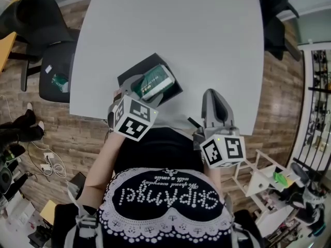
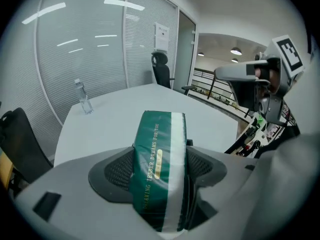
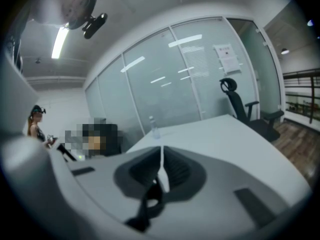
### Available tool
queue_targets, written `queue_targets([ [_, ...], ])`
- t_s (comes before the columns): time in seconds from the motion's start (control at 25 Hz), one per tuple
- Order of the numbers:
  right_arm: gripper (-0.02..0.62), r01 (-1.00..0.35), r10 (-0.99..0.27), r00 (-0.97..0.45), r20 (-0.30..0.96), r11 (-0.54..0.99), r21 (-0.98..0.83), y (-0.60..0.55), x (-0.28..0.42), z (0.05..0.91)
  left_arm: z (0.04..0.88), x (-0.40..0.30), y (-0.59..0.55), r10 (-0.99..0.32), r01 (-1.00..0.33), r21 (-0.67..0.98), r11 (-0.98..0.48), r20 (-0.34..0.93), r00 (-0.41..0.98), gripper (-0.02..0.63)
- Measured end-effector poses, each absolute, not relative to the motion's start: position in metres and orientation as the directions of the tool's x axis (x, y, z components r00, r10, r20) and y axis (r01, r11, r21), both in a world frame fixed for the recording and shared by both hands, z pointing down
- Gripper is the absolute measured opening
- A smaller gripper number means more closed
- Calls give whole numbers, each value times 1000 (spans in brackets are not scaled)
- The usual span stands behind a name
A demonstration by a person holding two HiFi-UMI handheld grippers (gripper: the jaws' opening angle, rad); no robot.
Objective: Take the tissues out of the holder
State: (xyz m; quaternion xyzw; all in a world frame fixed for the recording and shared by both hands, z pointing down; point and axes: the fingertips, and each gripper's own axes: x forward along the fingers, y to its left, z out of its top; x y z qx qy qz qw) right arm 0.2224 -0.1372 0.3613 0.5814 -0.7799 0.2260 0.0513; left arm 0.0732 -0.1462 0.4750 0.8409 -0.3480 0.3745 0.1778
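A white table (image 1: 207,45) fills a glass-walled office. The left gripper (image 1: 137,87) clamps the green tissue pack (image 2: 160,164), seemingly still over the black holder (image 1: 128,76). The right gripper (image 3: 161,171) hangs idle, jaws together on nothing. Next, the pack needs lifting clear.

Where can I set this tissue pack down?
Free: the table beyond and right of the black holder, out to the far water bottle. Crowded: the near edge, with holder, left tongs gripping the tissue pack, right tongs.
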Motion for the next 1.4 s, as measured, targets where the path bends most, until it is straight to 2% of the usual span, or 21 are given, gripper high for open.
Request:
queue_targets([
  [0.64,37,-936,-900,-318,298,248,-250,-140,218,341,368,28,-177,-737,-836,-12,-549,478,478,334],
  [1.4,37,-941,-933,-306,192,265,-210,-124,194,294,269,-39,-145,-887,-907,65,-417,191,421,334],
])
